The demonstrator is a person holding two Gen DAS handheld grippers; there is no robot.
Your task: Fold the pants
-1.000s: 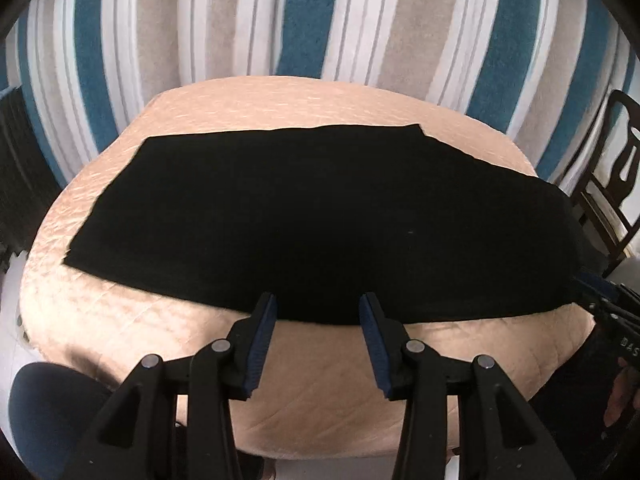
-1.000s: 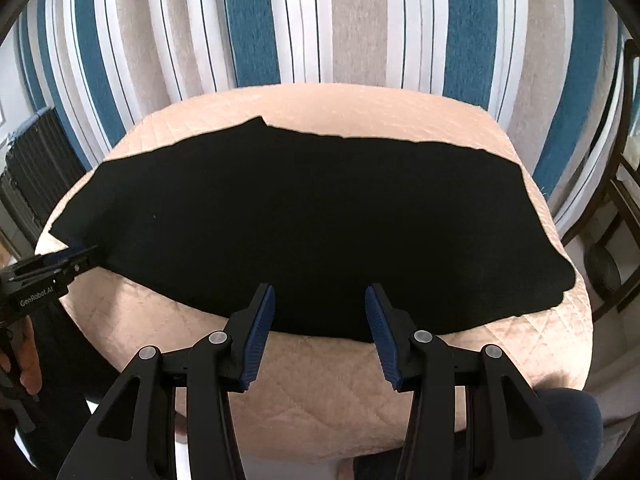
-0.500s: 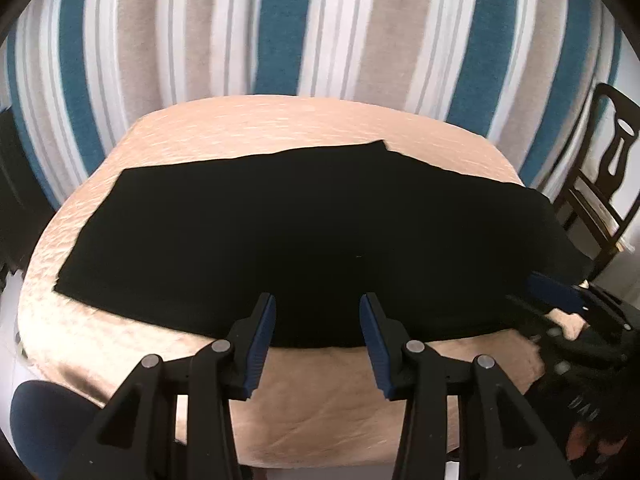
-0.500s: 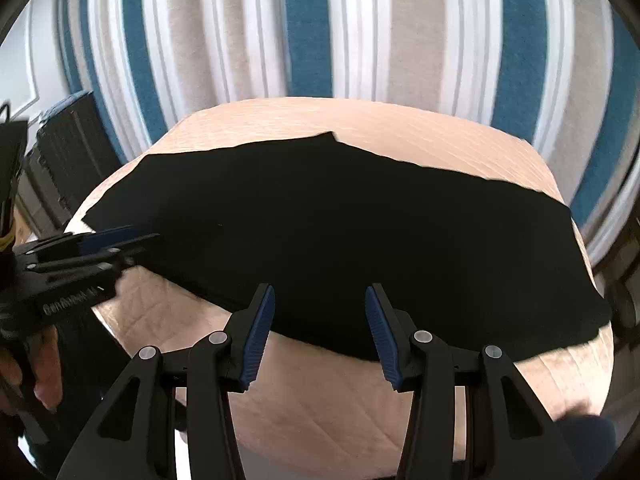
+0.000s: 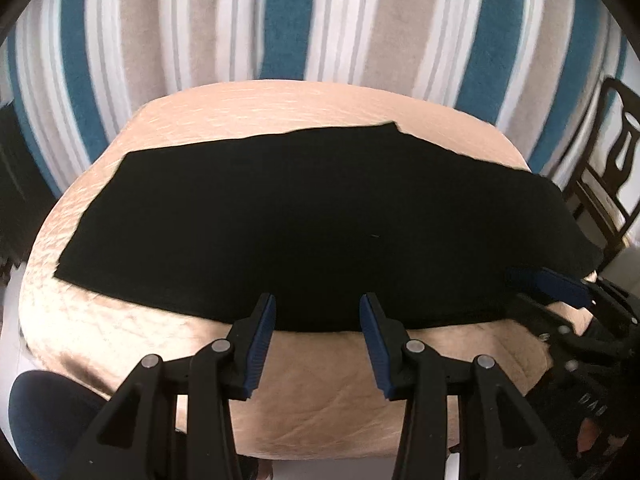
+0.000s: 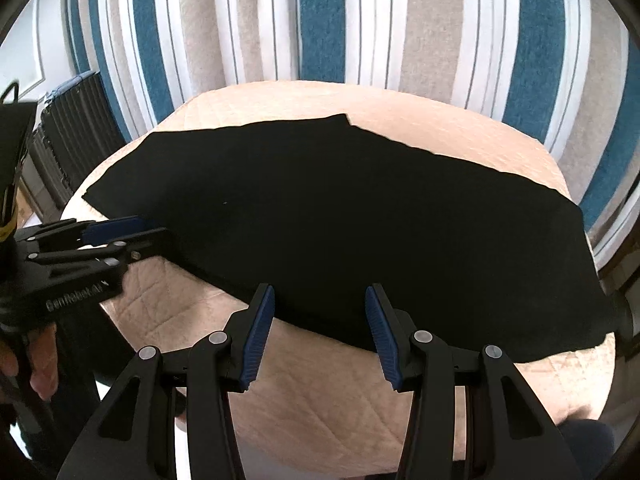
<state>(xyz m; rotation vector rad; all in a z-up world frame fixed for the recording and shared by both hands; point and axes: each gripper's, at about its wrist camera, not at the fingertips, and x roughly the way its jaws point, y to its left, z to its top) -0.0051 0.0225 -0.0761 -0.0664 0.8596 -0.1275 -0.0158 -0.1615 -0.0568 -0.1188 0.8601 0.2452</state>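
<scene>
A: Start with the left tool (image 5: 318, 312). How does it stand?

B: Its jaws are spread apart with nothing between them. The blue pads hang just above the near hem of the black pants (image 5: 312, 224), and I cannot see either pad pressing on the cloth.

A: And the right tool (image 6: 320, 304)?

B: The same: parted, empty, poised over the near edge of the pants (image 6: 340, 220).

A: Where do the pants lie?

B: Flat across a worktop (image 5: 160, 344) under a peach quilted cover, stretched from side to side, with a stepped far edge where one layer ends short of the other.

A: What does each view give that the other lacks?

B: The left wrist view shows the right tool coming in low at the right margin, its blue pad over the right end of the pants; whether it touches the cloth I cannot tell. It also shows a dark wooden chair (image 5: 608, 168) at the far right. The right wrist view shows the left tool from the side at the left margin, white lettering on its body and a hand (image 6: 36, 364) wrapped round the grip. A dark ribbed case (image 6: 76, 128) stands behind.

A: And beyond the worktop?

B: A curtain (image 6: 320, 20) striped teal, beige and white fills the background in both.
</scene>
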